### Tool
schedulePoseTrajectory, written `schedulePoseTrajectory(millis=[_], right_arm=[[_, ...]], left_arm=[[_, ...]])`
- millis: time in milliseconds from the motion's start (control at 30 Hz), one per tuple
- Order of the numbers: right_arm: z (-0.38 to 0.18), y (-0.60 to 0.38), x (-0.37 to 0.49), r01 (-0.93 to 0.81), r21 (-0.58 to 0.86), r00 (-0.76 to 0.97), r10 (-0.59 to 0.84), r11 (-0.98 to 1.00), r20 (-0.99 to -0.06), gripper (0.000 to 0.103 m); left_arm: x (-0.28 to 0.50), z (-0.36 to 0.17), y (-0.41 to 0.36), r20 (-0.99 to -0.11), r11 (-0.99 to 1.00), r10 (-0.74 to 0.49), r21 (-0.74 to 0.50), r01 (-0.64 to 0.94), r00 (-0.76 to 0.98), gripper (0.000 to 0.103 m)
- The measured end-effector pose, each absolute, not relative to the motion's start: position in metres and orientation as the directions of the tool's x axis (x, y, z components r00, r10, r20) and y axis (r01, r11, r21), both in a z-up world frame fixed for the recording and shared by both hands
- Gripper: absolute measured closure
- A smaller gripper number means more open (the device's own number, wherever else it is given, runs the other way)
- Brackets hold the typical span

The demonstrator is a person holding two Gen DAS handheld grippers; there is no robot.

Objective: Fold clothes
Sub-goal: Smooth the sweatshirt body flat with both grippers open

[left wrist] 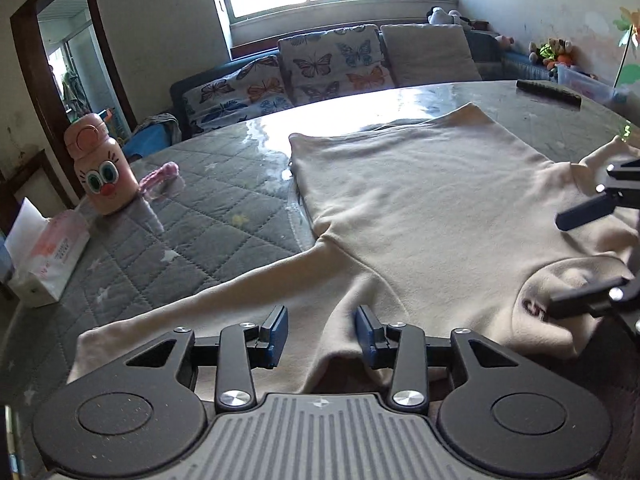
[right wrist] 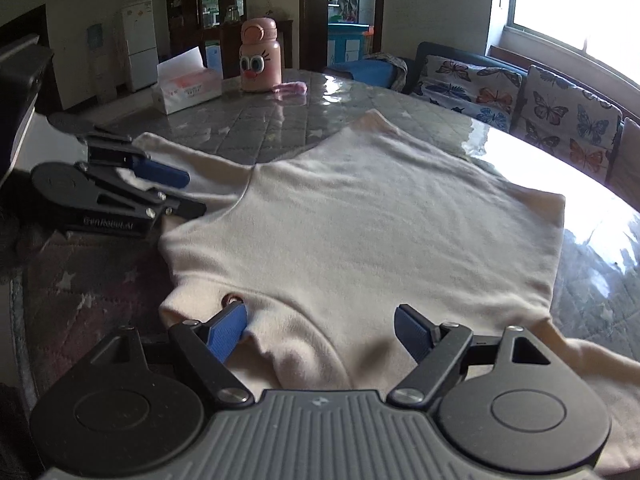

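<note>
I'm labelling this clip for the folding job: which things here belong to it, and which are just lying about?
Part of the job:
cream sweater
left gripper, open
right gripper, open

Just lying about:
pink bottle
tissue box
dark remote
pink strap

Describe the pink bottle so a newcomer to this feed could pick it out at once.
Start at the round table with its grey quilted cover. On its far side from the cream shirt, the pink bottle stands upright beside a tissue box. Only it has a cartoon face with big eyes.
</note>
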State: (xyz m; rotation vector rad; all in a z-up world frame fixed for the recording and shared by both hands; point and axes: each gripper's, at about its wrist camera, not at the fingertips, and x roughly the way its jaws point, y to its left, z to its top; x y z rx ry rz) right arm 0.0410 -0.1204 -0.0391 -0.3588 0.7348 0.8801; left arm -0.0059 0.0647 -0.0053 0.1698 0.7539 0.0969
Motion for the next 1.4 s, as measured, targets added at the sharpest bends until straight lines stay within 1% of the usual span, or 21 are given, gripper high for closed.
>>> schedulePoseTrajectory(millis=[67, 167, 233, 300, 367, 500, 533, 633, 733, 833, 933, 1000, 1067, 1233, 1400], right_arm=[[-0.039, -0.122, 0.037, -0.808, 0.003, 0.410, 0.566, 0.589, -0.715, 0.020], [-0.032, -0.129, 0.032, -0.802, 0.005, 0.423, 0.573, 0.597, -0.702, 0.020], [-0.024, -0.136, 0.034, -0.782, 0.012, 0.450, 0.578, 0.623, -0.681, 0.020], [-0.020, -0.141, 0.036, -0.759, -0.012, 0.492, 0.561, 0.651, -0.665, 0.017], [-0.020, -0.145, 0.038, -0.735, -0.031, 0.521, 0.535, 0.677, -0.665, 0.017], [-0.036, -0.150, 0.037, -0.725, -0.039, 0.512, 0.499, 0.688, -0.699, 0.017], [-0.040, -0.152, 0.034, -0.728, -0.043, 0.508, 0.495, 0.685, -0.705, 0.016], [-0.040, -0.158, 0.027, -0.739, -0.031, 0.490, 0.506, 0.672, -0.710, 0.016], [-0.032, -0.169, 0.028, -0.728, 0.020, 0.481, 0.530, 0.686, -0.698, 0.016], [-0.029, -0.183, 0.034, -0.691, 0.045, 0.503, 0.524, 0.722, -0.687, 0.015], [-0.034, -0.196, 0.038, -0.660, 0.109, 0.477, 0.526, 0.744, -0.704, 0.015], [-0.038, -0.199, 0.033, -0.663, 0.099, 0.474, 0.518, 0.742, -0.712, 0.015], [-0.039, -0.200, 0.027, -0.671, 0.079, 0.477, 0.511, 0.738, -0.715, 0.015], [-0.024, -0.203, 0.020, -0.676, 0.058, 0.511, 0.524, 0.734, -0.681, 0.015], [-0.015, -0.214, 0.027, -0.627, 0.028, 0.578, 0.489, 0.778, -0.653, 0.015]], left_arm=[[-0.007, 0.000, 0.064, -0.667, 0.983, 0.146, 0.184, -0.028, 0.731, 0.060], [-0.006, 0.008, 0.057, -0.650, 0.986, 0.127, 0.168, -0.021, 0.749, 0.046], [-0.003, 0.011, 0.049, -0.640, 0.988, 0.101, 0.157, 0.002, 0.762, 0.043], [0.001, 0.011, 0.040, -0.636, 0.988, 0.080, 0.151, 0.022, 0.768, 0.029], [0.004, 0.009, 0.033, -0.635, 0.988, 0.067, 0.149, 0.037, 0.770, 0.024], [0.009, 0.000, 0.017, -0.642, 0.985, 0.044, 0.154, 0.073, 0.765, 0.022], [0.010, -0.002, 0.014, -0.645, 0.983, 0.041, 0.162, 0.084, 0.763, 0.022], [0.010, -0.007, 0.007, -0.654, 0.977, 0.034, 0.182, 0.114, 0.756, 0.021], [0.010, -0.006, 0.005, -0.646, 0.974, 0.038, 0.195, 0.117, 0.763, 0.021], [0.016, -0.001, 0.002, -0.633, 0.975, 0.038, 0.194, 0.111, 0.773, 0.020], [0.023, 0.002, -0.006, -0.625, 0.973, 0.025, 0.195, 0.125, 0.780, 0.020], [0.027, 0.002, -0.013, -0.622, 0.970, 0.013, 0.198, 0.142, 0.783, 0.017], [0.032, 0.001, -0.022, -0.621, 0.966, 0.002, 0.203, 0.159, 0.784, 0.017], [0.049, -0.003, -0.040, -0.628, 0.960, -0.012, 0.210, 0.184, 0.778, 0.017], [0.052, -0.012, -0.053, -0.635, 0.945, -0.032, 0.232, 0.231, 0.772, 0.017]])
